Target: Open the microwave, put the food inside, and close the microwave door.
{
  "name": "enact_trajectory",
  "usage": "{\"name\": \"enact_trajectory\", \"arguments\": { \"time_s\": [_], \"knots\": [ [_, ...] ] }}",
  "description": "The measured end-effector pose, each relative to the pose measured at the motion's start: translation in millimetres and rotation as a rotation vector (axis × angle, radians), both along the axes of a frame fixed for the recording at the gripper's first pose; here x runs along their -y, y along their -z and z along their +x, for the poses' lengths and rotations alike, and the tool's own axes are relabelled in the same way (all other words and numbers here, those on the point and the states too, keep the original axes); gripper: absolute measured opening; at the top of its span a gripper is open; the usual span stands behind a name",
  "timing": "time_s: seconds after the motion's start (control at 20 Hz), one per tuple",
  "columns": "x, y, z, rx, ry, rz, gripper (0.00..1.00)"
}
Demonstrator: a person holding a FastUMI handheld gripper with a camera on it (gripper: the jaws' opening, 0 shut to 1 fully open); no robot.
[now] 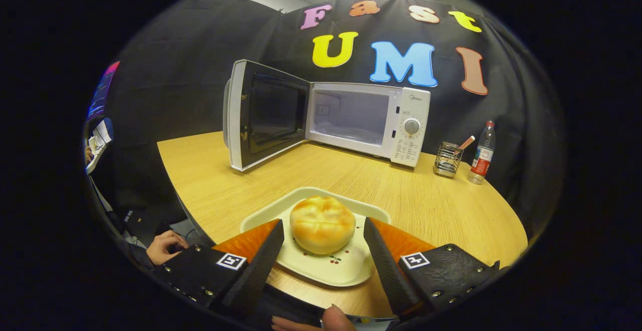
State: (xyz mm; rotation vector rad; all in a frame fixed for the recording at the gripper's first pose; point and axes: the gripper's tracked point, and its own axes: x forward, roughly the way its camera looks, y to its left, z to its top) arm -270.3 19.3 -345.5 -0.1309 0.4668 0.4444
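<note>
A round golden bun (322, 223) lies on a cream plate (335, 268) with a small cherry print, near the table's front edge. My gripper (323, 226) is open, one finger on each side of the bun, and neither touches it. Beyond the plate stands a white microwave (368, 120) at the back of the table. Its door (263, 114) is swung wide open to the left, and the pale cavity (348, 116) holds nothing that I can see.
The wooden table (401, 190) has bare room between plate and microwave. A wire holder (448, 159) with a stick and a water bottle (483, 153) stand right of the microwave. A person's hand (163, 246) rests off the table's left edge; a fingertip (337, 319) shows below the fingers.
</note>
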Motion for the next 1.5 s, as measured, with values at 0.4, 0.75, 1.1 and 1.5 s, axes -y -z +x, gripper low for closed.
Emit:
{"name": "enact_trajectory", "arguments": {
  "time_s": [0.4, 0.75, 1.1, 1.5],
  "knots": [
    [-4.6, 7.3, 6.8, -0.104, 0.036, 0.111, 0.71],
    [-7.5, -21.9, 33.5, -0.039, 0.091, 0.109, 0.63],
    [-28.1, -60.8, 75.8, -0.004, 0.178, 0.216, 0.63],
    [-64.6, -92.7, 141.6, 0.035, 0.162, 0.211, 0.63]
  ]
}}
